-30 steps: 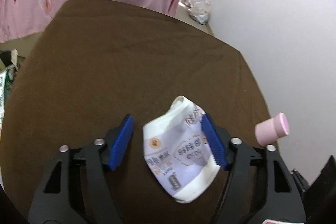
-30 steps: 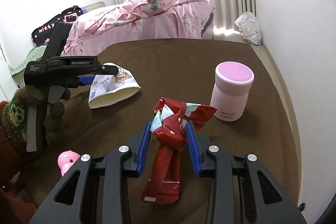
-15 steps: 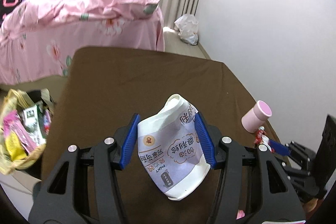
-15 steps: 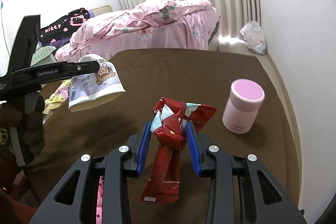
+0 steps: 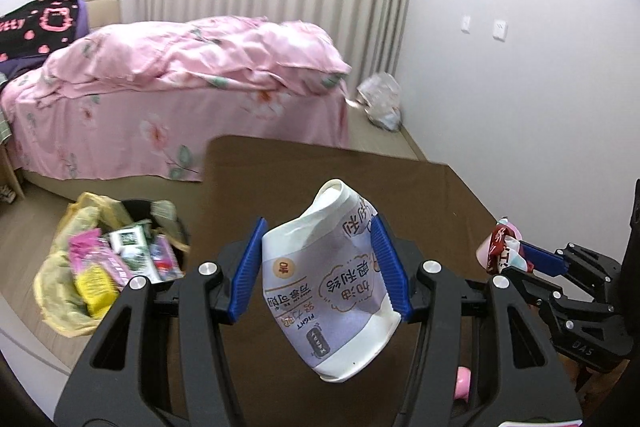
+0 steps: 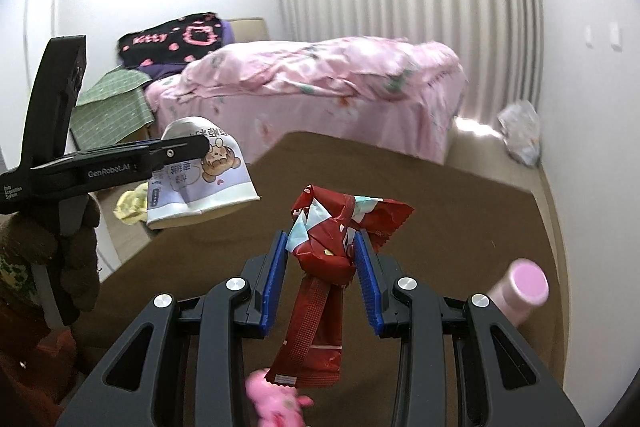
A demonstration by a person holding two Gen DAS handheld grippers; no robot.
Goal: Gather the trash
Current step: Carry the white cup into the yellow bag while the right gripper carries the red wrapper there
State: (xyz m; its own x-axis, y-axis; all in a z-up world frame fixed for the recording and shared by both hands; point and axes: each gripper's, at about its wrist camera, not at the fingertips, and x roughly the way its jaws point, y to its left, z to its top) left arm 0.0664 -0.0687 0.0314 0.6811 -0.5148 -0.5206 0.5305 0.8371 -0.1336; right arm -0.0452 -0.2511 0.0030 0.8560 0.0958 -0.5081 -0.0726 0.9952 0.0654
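Observation:
My left gripper point(image 5: 320, 263) is shut on a crushed white and lilac paper cup point(image 5: 328, 287) and holds it in the air above the brown table point(image 5: 320, 171). The cup also shows in the right wrist view point(image 6: 200, 179), at the left. My right gripper point(image 6: 322, 267) is shut on a crumpled red snack wrapper point(image 6: 328, 259), held above the table point(image 6: 460, 227). The wrapper also shows in the left wrist view point(image 5: 502, 251). A trash bin with a yellow bag point(image 5: 100, 259), full of packets, stands on the floor left of the table.
A pink capped bottle point(image 6: 520, 287) is on the table at the right. A small pink toy point(image 6: 276, 403) lies near the table's front. A pink bed point(image 5: 180, 99) is behind the table. A white plastic bag point(image 5: 380, 99) lies by the far wall.
Both grippers have risen and tilted up, away from the table. The left one lifted the cup and swung left, so the trash bin came into view. Both grips are unchanged.

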